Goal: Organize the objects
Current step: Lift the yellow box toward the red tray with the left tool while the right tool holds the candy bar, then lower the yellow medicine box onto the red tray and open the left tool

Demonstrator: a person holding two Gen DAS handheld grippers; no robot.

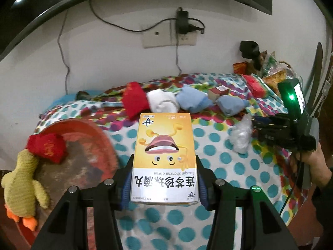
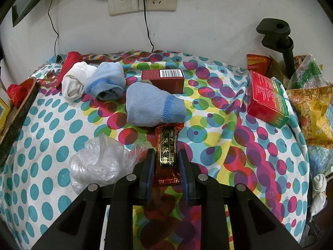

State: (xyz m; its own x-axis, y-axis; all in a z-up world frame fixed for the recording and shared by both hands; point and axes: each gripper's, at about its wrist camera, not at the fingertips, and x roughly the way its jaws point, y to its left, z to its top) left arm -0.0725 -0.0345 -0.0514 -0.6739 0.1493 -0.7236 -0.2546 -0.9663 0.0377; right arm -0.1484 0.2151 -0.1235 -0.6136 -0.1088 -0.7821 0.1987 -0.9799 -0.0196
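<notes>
The yellow medicine box (image 1: pixel 164 158) sits clamped between the fingers of the left gripper (image 1: pixel 164 179), held clear above the spotted cloth of the bench (image 1: pixel 218 152), its printed face up and its far end reaching past the fingertips. The red candy bar (image 2: pixel 167 156) is pinched lengthwise between the nearly closed fingers of the right gripper (image 2: pixel 165 166), low over the cloth near the bench's front edge, with its far end just short of a rolled grey-blue sock (image 2: pixel 152 106).

Both pieces look already picked, so the step in hand is probably carrying them to their groups. The next move calls for choosing a destination for each: the boxes lie toward the back and right edge, a dark red box (image 2: pixel 163 79) and a red-green box (image 2: pixel 267 98), while snack packets (image 2: pixel 312 112) crowd the right edge. The red tray (image 1: pixel 83 152) at the left edge holds a yellow plush duck (image 1: pixel 22 185) and a red sock (image 1: pixel 46 148), so soft things seem to go there.

A crumpled plastic bag (image 2: pixel 97 162) lies just beside the right fingers; more rolled socks (image 2: pixel 93 81) sit near the back edge.
</notes>
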